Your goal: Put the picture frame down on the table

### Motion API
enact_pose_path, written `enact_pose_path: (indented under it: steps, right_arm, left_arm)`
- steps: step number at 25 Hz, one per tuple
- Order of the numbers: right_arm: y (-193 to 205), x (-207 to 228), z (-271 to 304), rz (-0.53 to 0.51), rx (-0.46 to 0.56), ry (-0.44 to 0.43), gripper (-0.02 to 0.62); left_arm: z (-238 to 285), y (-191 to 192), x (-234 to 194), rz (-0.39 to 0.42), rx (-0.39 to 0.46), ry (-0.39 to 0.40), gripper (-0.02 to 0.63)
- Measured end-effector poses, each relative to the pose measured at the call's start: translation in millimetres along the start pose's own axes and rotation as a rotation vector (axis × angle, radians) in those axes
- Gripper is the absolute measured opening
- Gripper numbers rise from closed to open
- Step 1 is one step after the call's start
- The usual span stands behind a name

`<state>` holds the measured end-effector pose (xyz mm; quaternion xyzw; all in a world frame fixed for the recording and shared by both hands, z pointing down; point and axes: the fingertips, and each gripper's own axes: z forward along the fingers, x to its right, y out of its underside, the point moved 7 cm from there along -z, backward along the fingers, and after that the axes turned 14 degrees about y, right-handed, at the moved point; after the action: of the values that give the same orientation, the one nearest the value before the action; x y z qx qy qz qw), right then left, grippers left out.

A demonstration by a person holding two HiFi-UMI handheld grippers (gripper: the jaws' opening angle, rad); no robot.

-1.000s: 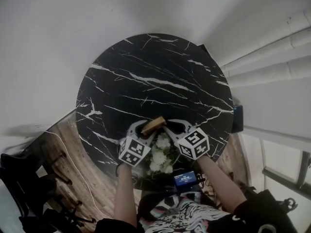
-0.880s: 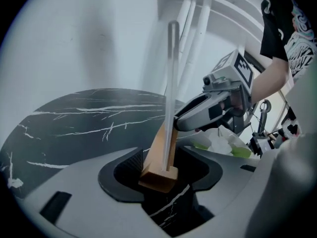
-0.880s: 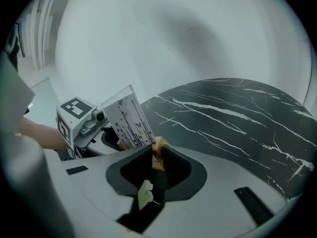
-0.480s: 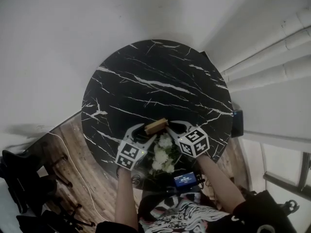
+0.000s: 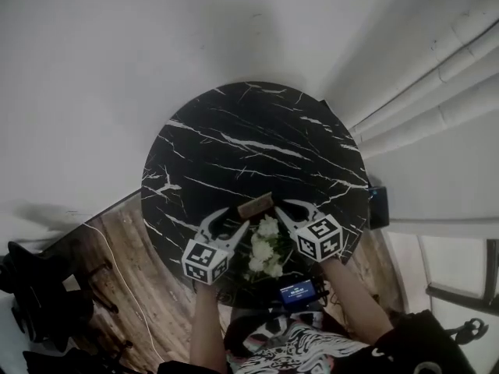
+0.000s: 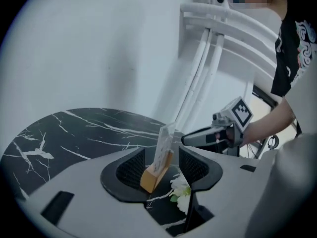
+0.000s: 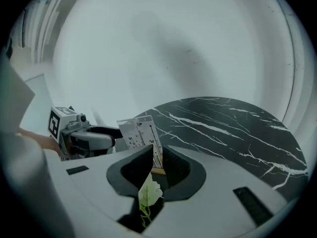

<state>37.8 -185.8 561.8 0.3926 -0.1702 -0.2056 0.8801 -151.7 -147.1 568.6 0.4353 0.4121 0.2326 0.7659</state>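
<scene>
Over the last second your left claw (image 6: 163,165) has slid back toward the near edge of the bench (image 5: 234,131). Its marker cube now sits farther from the picture frame (image 5: 256,206) than it did. Its jaws stand apart, with the frame's wooden base between them and clear space on either side, so that claw no longer holds anything. Your right claw (image 7: 157,163) is closed down narrow on the end of the upright panel and appears to carry the frame alone.

The frame has barely shifted. It is near the bench's near edge, just beyond the white flowers (image 5: 265,248), with its base at or just above the marble; I cannot tell whether it touches. To my eye the put-down is almost done and only the right claw's release remains.

The frame's long axis runs roughly along the near edge, from one claw to the other. The panel rises from the base, leaning slightly.
</scene>
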Motion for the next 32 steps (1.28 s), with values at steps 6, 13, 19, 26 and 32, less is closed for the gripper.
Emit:
enact_pose_path:
  steps: [6, 13, 19, 26, 32]
  right_arm:
    - [-4, -15, -30, 0.032, 0.051, 0.045, 0.051]
    - [-8, -42, -89, 0.115, 0.157, 0.100, 0.036]
    - [-7, -57, -123, 0.076, 0.215, 0.108, 0.028]
    - [-2, -67, -161, -0.003, 0.289, 0.068, 0.023]
    - [10, -62, -196, 0.015, 0.359, 0.041, 0.018]
  left_arm:
    - [-15, -24, 21, 0.137, 0.060, -0.120, 0.054]
    - [-38, -30, 66, 0.180, 0.123, -0.224, 0.017]
    - [-54, -47, 99, 0.186, 0.167, -0.267, 0.017]
    - [-66, -54, 141, 0.243, 0.146, -0.429, 0.017]
    - [-71, -44, 191, 0.249, 0.185, -0.496, 0.017]
